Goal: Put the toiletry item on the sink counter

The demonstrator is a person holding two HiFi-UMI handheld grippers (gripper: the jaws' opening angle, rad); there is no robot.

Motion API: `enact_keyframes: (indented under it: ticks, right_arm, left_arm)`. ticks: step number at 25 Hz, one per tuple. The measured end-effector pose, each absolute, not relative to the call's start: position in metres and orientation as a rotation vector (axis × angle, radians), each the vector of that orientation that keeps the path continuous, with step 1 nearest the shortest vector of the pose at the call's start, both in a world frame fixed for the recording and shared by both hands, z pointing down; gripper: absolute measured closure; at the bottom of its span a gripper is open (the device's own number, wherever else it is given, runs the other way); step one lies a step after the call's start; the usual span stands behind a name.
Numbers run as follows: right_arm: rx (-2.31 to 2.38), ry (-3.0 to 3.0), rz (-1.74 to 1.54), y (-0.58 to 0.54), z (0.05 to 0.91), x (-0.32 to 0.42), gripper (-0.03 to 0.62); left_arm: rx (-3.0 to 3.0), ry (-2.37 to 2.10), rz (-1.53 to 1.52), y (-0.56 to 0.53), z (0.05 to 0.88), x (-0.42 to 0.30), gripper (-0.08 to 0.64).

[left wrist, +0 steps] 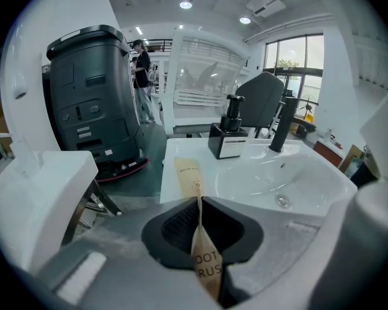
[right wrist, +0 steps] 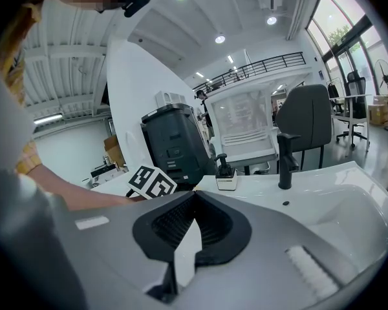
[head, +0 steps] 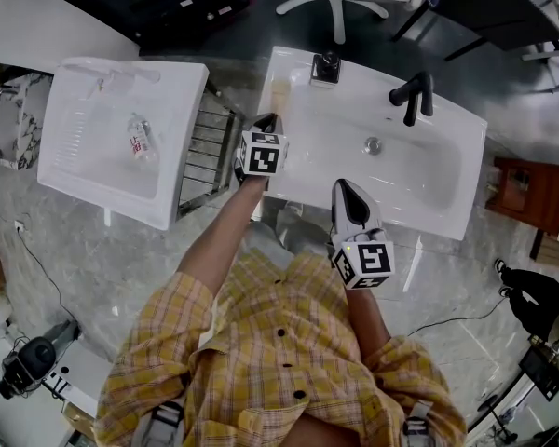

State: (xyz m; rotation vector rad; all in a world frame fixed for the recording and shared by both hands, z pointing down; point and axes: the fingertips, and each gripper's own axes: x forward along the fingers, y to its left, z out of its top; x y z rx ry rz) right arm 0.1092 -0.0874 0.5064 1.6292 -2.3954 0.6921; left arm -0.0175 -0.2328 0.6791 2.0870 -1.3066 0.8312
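Lower centre of the left gripper view: the left gripper [left wrist: 198,200] has its jaws drawn almost together on a brown paper toothbrush packet [left wrist: 205,260], gripped edge-on. The packet's far end appears to rest on the white sink counter [left wrist: 174,148], left of the basin. Placement is judged nearly done, with release and withdrawal outstanding. The right gripper [right wrist: 193,196] is closed and empty. A soap dispenser [left wrist: 227,134] stands at the counter's far edge.

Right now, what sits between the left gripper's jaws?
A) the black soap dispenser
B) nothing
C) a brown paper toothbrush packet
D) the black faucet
C: in the left gripper view, the left gripper has its jaws closed on the brown paper toothbrush packet, whose far end reaches out over the sink counter beside the basin.
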Motion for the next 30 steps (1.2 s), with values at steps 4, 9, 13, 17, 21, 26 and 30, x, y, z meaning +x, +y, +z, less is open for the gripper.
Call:
enact_keyframes:
  ticks: [4, 9, 13, 17, 21, 26, 30]
  right_arm:
    - [1.629, -2.395, 0.693, -0.089, 0.508, 0.111, 0.593]
    - [1.631, -2.389, 0.695, -0.09, 0.507, 0.111, 0.594]
    - [1.629, -2.388, 0.695, -0.091, 0.507, 0.111, 0.593]
    - [1.625, -2.384, 0.701, -0.092, 0.509, 0.112, 0.594]
    - [1.619, -2.386, 0.702, -0.095, 0.511, 0.111, 0.594]
    - [1.611, -2.397, 0.696, -0.098, 0.508, 0.109, 0.593]
    - [1.606, -2.396, 0.698, -0.098, 0.509, 0.108, 0.594]
  left_arm:
    - [2.081, -1.305, 0.829, -0.233, 0.684, -0.017, 0.535]
    - [2.087, -1.298, 0.828, -0.234, 0.681, -0.016, 0.528]
    - [2.079, -1.294, 0.826, -0.234, 0.685, -0.016, 0.517]
    - [2.065, -1.264, 0.825, -0.232, 0.689, -0.014, 0.48]
    - [2.06, -1.261, 0.82, -0.232, 0.691, -0.014, 0.466]
    - [2.062, -1.271, 0.795, -0.233, 0.691, -0.016, 0.453]
    - [2.072, -1.259, 0.782, -0.233, 0.688, -0.014, 0.431]
